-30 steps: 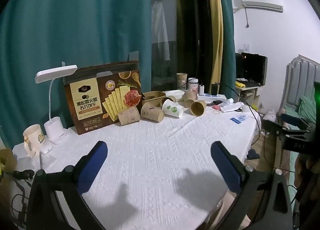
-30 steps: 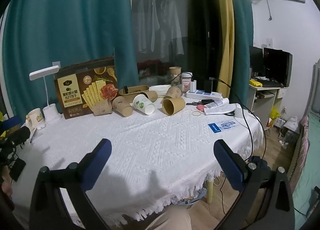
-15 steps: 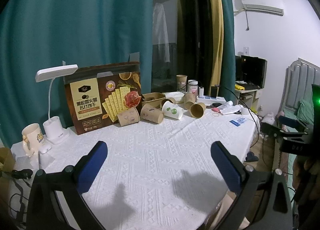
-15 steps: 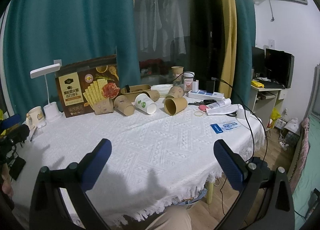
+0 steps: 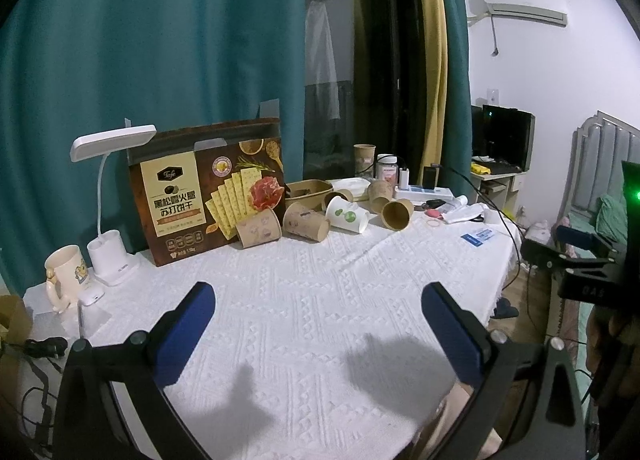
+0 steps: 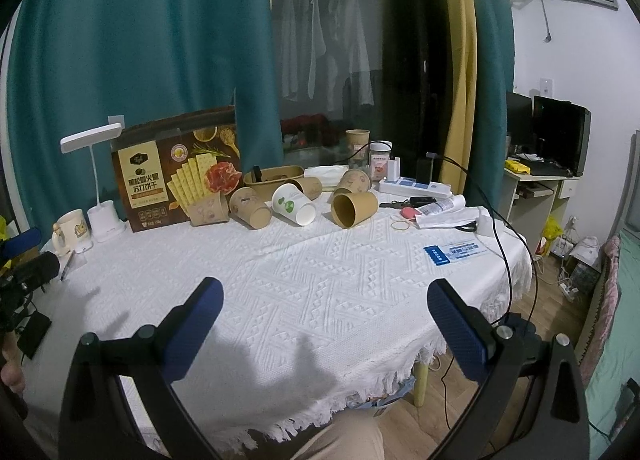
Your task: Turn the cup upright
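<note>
Several paper cups lie on their sides in a row at the far side of the white tablecloth (image 5: pixel 304 320): a brown printed cup (image 5: pixel 258 227), a brown cup (image 5: pixel 306 221), a white cup with green print (image 5: pixel 346 215) and a plain brown cup (image 5: pixel 397 213). In the right wrist view they are the printed cup (image 6: pixel 208 210), brown cup (image 6: pixel 250 207), white cup (image 6: pixel 293 204) and plain brown cup (image 6: pixel 354 209). My left gripper (image 5: pixel 318 306) is open and empty, well short of them. My right gripper (image 6: pixel 326 300) is open and empty over the table's near part.
A cracker box (image 5: pixel 208 187) stands behind the cups. A white desk lamp (image 5: pixel 112 195) and a cream mug (image 5: pixel 66 272) stand at the left. A brown bowl (image 5: pixel 308 191), an upright cup (image 5: pixel 365 159), a jar, a power strip (image 6: pixel 416 187) and papers crowd the far right. The table edge has a fringe (image 6: pixel 400 376).
Both views have shifted a little; the cups sit slightly lower and nearer in the right wrist view. Both grippers stay open. Nothing on the table has moved.
</note>
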`<state>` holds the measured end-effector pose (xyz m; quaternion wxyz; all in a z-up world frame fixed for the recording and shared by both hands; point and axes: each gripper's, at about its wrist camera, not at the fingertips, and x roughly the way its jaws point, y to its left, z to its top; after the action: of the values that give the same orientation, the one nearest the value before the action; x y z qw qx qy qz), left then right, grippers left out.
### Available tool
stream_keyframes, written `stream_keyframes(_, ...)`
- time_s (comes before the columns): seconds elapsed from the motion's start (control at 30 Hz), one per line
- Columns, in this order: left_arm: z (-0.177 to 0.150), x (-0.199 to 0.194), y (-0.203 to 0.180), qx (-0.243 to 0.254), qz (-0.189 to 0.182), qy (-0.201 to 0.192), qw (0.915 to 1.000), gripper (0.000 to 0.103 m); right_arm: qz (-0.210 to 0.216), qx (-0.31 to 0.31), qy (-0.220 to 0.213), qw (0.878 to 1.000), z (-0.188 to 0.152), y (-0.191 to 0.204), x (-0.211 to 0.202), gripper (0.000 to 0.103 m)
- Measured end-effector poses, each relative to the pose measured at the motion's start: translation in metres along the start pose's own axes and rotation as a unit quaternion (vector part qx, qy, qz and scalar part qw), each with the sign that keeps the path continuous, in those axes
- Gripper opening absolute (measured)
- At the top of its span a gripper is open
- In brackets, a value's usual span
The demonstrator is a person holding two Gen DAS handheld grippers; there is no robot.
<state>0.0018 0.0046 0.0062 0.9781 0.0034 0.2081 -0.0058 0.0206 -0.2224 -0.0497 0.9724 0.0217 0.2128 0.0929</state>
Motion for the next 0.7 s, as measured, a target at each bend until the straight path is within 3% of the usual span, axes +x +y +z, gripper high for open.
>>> stream_keyframes(0.7, -0.0018, -0.003, 0.0063, -0.012, 0.0, -0.007, 0.9999, 0.103, 0.001, -0.004, 0.001, 1.0, -0.0023, 0.0034, 0.0008, 0.101)
